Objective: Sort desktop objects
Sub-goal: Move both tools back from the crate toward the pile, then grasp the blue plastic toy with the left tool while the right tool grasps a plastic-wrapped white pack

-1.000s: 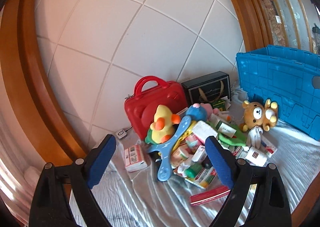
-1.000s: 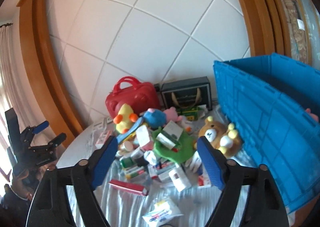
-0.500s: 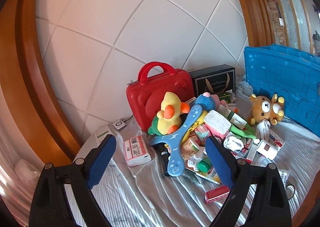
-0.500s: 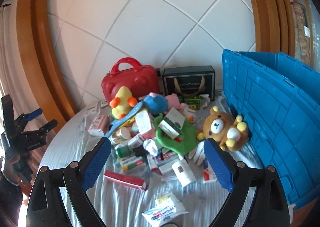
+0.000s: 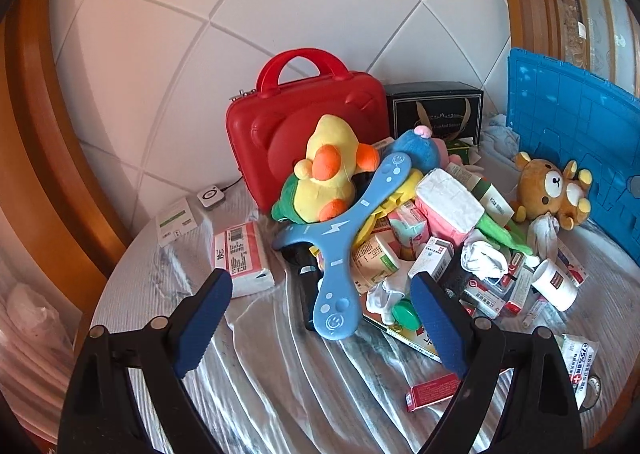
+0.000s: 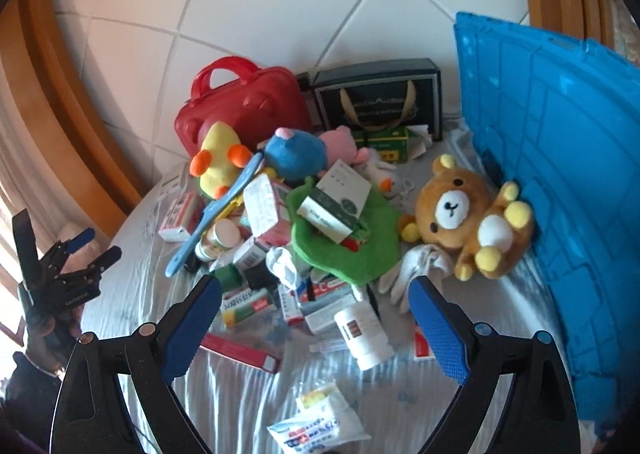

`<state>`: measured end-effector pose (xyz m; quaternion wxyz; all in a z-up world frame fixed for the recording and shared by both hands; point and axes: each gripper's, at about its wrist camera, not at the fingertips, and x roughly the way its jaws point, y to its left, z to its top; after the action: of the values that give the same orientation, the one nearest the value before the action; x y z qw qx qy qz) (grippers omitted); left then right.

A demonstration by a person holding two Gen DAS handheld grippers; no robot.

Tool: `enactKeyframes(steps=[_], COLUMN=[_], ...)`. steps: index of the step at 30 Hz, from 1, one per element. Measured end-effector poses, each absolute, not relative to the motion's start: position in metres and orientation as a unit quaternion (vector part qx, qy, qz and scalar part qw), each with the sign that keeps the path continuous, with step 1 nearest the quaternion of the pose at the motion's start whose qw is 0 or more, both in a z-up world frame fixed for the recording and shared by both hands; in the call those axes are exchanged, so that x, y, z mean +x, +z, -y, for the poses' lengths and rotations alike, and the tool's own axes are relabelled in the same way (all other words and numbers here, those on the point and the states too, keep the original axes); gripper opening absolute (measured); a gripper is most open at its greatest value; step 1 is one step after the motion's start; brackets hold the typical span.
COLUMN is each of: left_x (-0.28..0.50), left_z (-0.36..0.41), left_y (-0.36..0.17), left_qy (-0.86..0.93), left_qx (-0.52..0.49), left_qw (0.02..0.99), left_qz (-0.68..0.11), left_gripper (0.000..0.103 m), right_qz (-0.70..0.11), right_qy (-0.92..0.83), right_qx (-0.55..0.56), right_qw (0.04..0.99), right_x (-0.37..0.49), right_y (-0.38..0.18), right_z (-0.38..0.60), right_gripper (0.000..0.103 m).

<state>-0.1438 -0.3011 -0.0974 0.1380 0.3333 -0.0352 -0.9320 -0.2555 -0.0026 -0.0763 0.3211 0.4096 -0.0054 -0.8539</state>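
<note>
A heap of toys and medicine boxes lies on a cloth-covered round table. In the left wrist view a yellow duck plush (image 5: 326, 170) and a blue boomerang toy (image 5: 352, 238) top the heap, in front of a red case (image 5: 308, 114). My left gripper (image 5: 320, 298) hangs open just before the boomerang, holding nothing. In the right wrist view a brown bear plush (image 6: 468, 218) leans on the blue crate (image 6: 560, 158), with a green cloth (image 6: 344, 250) and a white bottle (image 6: 362, 330) nearby. My right gripper (image 6: 314, 298) stands open above the boxes, empty. The left gripper (image 6: 80, 250) shows at the far left, held by a hand.
A black gift box (image 5: 436, 110) stands against the tiled wall behind the heap. A pink-and-white box (image 5: 242, 258) and a small white device (image 5: 211, 196) lie at the left. Sachets (image 6: 316, 418) lie near the front edge. A wooden frame curves around the table.
Both grippers have come down and closer to the heap, which now fills more of each view. The right gripper's fingers stand wider apart than a second ago.
</note>
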Motion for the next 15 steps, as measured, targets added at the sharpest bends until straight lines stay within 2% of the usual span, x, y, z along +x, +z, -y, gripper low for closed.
enactKeyframes(steps=[4, 9, 10, 11, 12, 15], left_x=[-0.173, -0.214, -0.222, -0.228, -0.234, -0.244], left_z=[0.312, 0.323, 0.325, 0.327, 0.331, 0.340], left_y=[-0.123, -0.159, -0.166, -0.173, -0.180, -0.196], left_qy=[-0.922, -0.909, -0.905, -0.902, -0.898, -0.890], left_qx=[0.364, 0.408, 0.416, 0.424, 0.432, 0.450], left_qw=[0.123, 0.086, 0.085, 0.083, 0.079, 0.073], left_qz=[0.035, 0.014, 0.014, 0.013, 0.012, -0.001], left_gripper=[0.091, 0.091, 0.091, 0.091, 0.091, 0.091], right_qz=[-0.030, -0.092, -0.098, -0.102, -0.106, -0.122], right_qy=[-0.835, -0.819, -0.815, -0.812, -0.810, -0.807], right_qx=[0.430, 0.425, 0.427, 0.428, 0.430, 0.433], right_qw=[0.343, 0.374, 0.380, 0.383, 0.384, 0.382], right_x=[-0.283, -0.312, -0.318, -0.325, -0.332, -0.350], right_y=[-0.098, -0.117, -0.122, -0.127, -0.132, -0.144], right_z=[0.053, 0.125, 0.136, 0.147, 0.156, 0.177], right_gripper=[0.085, 0.083, 0.078, 0.068, 0.064, 0.062])
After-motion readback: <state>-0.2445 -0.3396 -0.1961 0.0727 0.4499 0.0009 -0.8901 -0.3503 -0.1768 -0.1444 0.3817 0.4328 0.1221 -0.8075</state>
